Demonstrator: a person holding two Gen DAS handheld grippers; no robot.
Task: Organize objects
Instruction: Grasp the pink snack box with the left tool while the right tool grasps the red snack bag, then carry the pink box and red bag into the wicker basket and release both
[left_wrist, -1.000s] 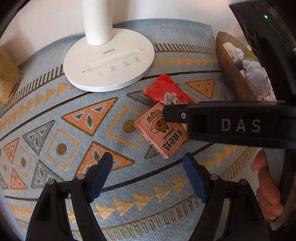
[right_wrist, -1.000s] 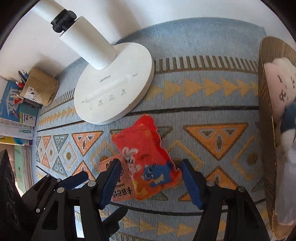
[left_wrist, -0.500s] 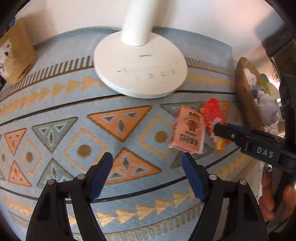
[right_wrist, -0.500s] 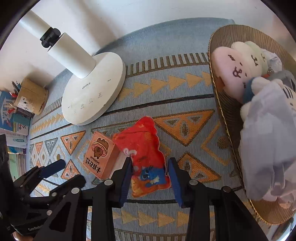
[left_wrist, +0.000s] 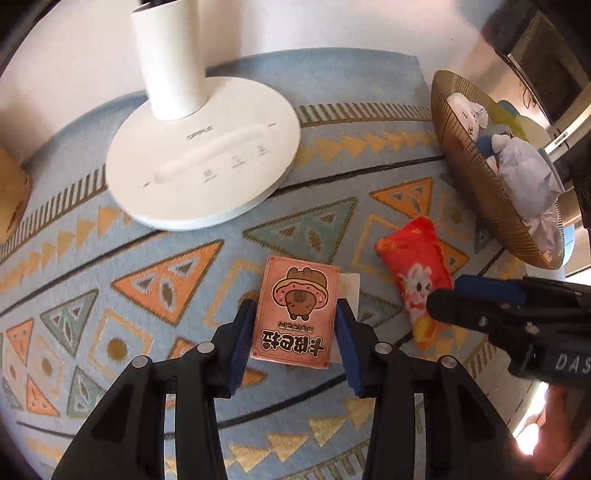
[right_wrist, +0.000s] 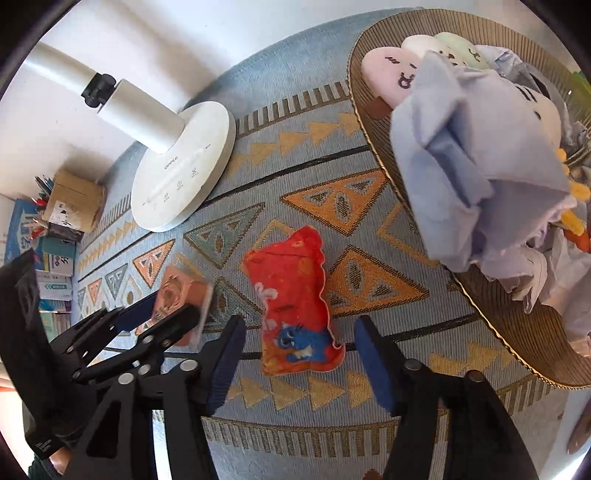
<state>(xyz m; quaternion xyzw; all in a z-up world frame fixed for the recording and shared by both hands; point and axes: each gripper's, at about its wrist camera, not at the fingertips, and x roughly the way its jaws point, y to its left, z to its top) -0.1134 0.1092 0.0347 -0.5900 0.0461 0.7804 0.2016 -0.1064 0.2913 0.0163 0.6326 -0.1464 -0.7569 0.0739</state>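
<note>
The left gripper (left_wrist: 293, 332) clamps the pink card box (left_wrist: 294, 317) between its blue pads, over the patterned mat (left_wrist: 147, 280); the right gripper (right_wrist: 299, 356) stands spread wide around the red snack packet (right_wrist: 295, 302); the wicker basket (right_wrist: 491, 306) of plush toys sits rightmost.

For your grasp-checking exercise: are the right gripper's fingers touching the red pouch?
Apart. In the right wrist view, the right gripper stands open, with patterned cloth visible between each finger and the red pouch.
</note>
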